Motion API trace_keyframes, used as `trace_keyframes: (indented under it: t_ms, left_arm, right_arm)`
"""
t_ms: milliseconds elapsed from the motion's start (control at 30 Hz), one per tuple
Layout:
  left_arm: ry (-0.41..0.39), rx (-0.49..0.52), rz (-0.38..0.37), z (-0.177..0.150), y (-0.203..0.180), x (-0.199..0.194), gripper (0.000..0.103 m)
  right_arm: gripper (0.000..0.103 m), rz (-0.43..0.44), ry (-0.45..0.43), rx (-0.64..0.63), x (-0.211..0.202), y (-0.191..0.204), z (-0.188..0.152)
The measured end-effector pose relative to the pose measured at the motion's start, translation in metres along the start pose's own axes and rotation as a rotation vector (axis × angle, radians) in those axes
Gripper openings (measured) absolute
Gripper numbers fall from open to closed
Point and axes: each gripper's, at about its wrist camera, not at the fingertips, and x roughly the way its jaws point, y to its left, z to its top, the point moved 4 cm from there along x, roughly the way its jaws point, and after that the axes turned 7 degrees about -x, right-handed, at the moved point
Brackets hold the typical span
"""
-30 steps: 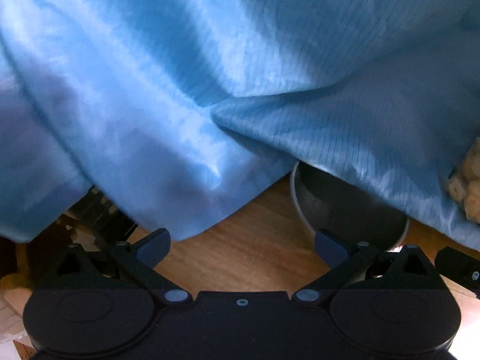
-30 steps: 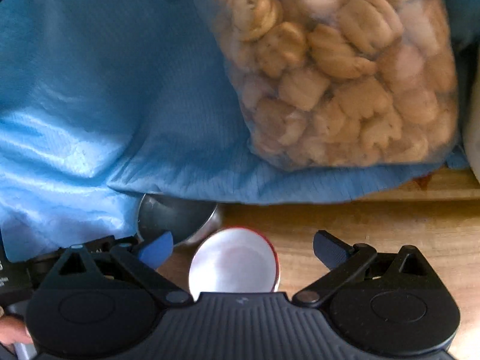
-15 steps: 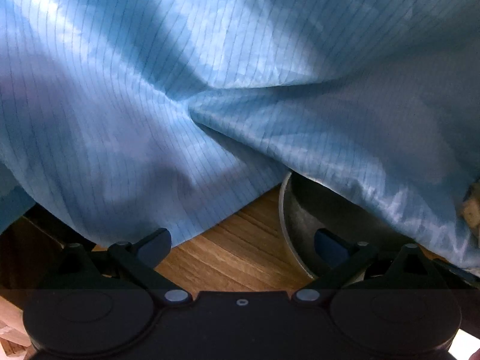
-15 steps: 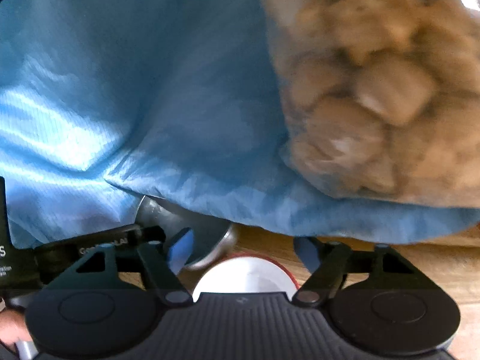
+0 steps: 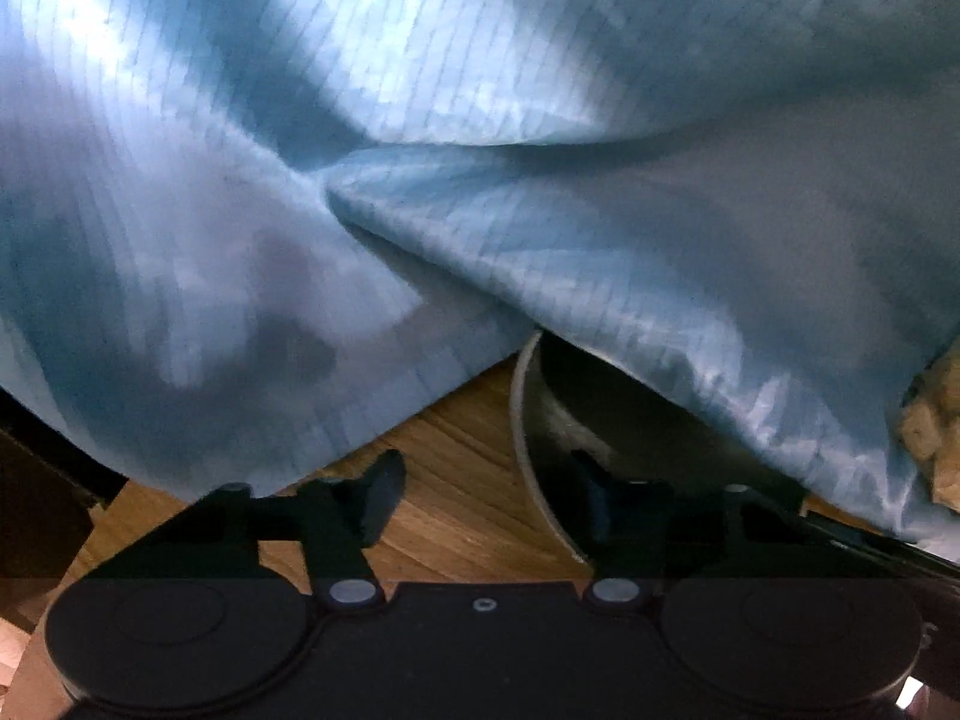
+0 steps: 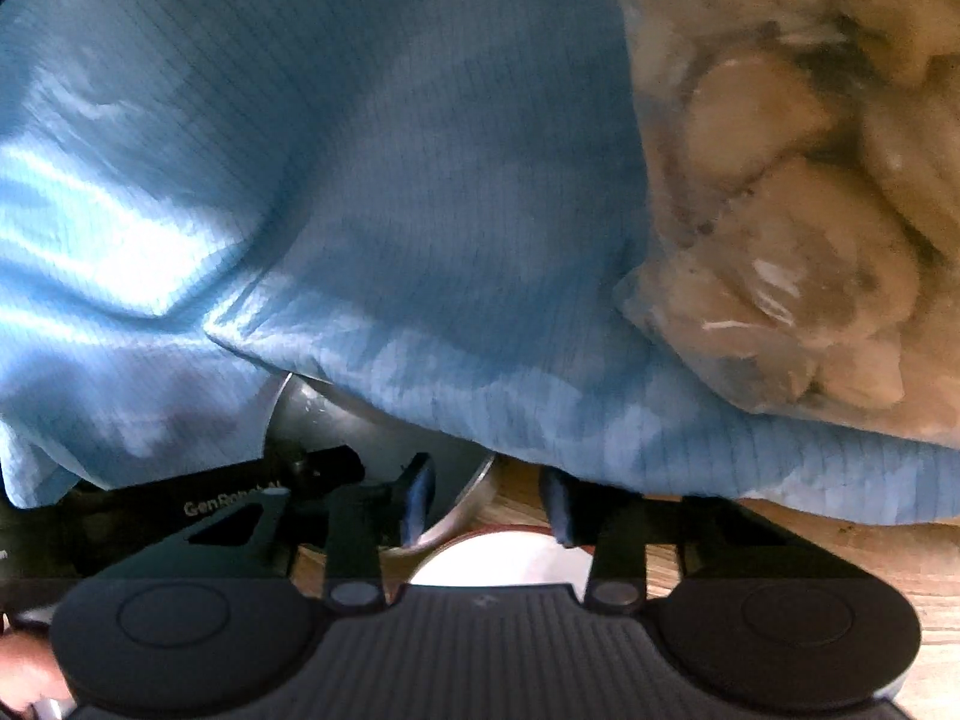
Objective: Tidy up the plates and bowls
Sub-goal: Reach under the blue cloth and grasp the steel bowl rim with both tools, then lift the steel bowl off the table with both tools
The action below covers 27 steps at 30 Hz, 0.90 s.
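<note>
A steel bowl (image 5: 558, 420) sits on the wooden table (image 5: 462, 516), half under a blue cloth (image 5: 480, 180). My left gripper (image 5: 487, 480) straddles its near rim, one finger inside the bowl and one outside. Its jaws are closing, and a gap still shows beside the rim. In the right wrist view the steel bowl (image 6: 360, 420) lies at the left, touching a white bowl with a red rim (image 6: 498, 558). My right gripper (image 6: 486, 498) hovers over that bowl's far rim. Its jaws are closing too, and the pads are not seen pressing on anything.
The blue cloth (image 6: 390, 210) drapes over most of the table behind the bowls. A clear bag of biscuits (image 6: 810, 210) rests on it at the right. The left gripper's black body (image 6: 240, 498) crowds the steel bowl's left side. Bare wood (image 6: 840, 546) shows at the right.
Both grippers have dropped and moved closer to the bowls, and both pairs of jaws have narrowed. The cloth and biscuit bag loom larger. The white bowl has slid under the right gripper's body.
</note>
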Motion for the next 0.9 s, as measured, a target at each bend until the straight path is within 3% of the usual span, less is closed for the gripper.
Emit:
trace_keyframes:
  t_ms: [33, 100, 167, 700, 900]
  left_arm:
    - [0.003, -0.005, -0.019, 0.0, 0.0, 0.0, 0.047]
    - [0.007, -0.01, -0.052, 0.0, -0.002, -0.001, 0.029]
    - [0.01, -0.002, -0.061, -0.002, -0.005, -0.003, 0.021]
    - [-0.008, -0.08, -0.063, -0.021, 0.039, -0.04, 0.022]
    - [-0.04, -0.055, -0.066, -0.032, 0.049, -0.065, 0.021]
  right_arm:
    - [0.032, 0.008, 0.001, -0.003, 0.001, 0.002, 0.001]
    - [0.031, 0.008, 0.006, -0.007, 0.002, 0.005, 0.002]
    - [0.03, 0.018, 0.008, -0.01, 0.003, 0.007, 0.004]
    - [0.029, 0.082, 0.051, -0.052, 0.003, 0.051, -0.008]
    - [0.028, 0.089, 0.057, -0.083, -0.009, 0.07, -0.021]
